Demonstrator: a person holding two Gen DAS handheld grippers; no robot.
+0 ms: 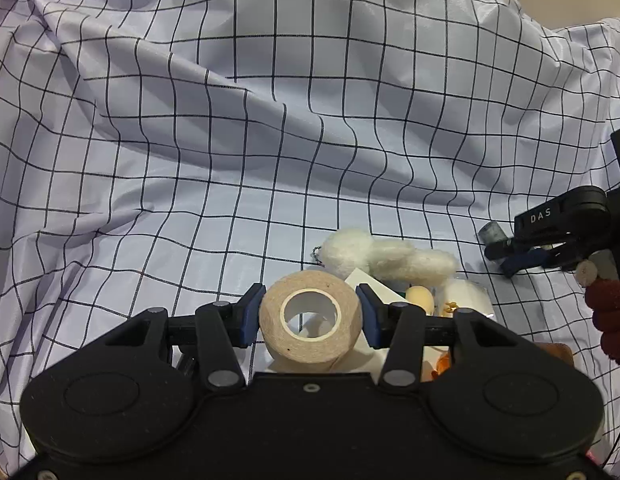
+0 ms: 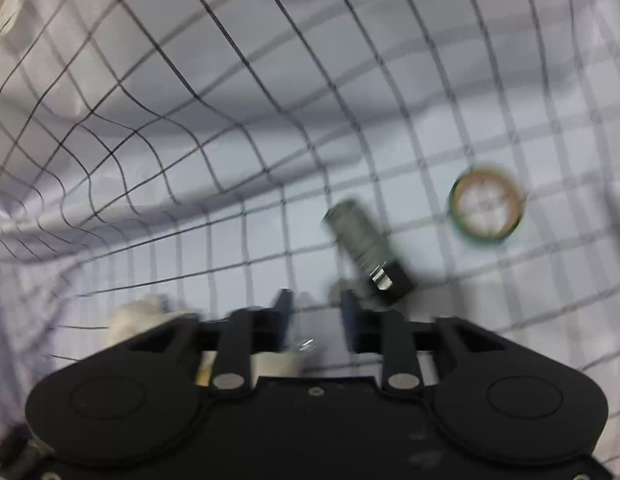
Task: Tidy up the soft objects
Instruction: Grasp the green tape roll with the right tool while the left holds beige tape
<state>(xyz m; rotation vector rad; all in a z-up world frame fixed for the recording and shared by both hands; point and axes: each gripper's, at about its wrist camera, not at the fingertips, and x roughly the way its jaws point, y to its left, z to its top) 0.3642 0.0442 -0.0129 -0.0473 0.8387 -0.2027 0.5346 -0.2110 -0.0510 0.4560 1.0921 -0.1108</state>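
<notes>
The left gripper (image 1: 309, 312) was clamped on a beige tape roll (image 1: 310, 317), held just above the checked cloth (image 1: 230, 140) right in front of a white plush (image 1: 386, 258). The right gripper (image 2: 316, 312) sat apart with nothing between its fingers, a blurry grey cylinder (image 2: 364, 242) just ahead.

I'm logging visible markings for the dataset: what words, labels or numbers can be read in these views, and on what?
"DAS": white letters on the black body of the right gripper, seen in the left wrist view.
No print shows on the tape roll held by the left gripper.
The right wrist view is motion-blurred; nothing there is readable.
</notes>
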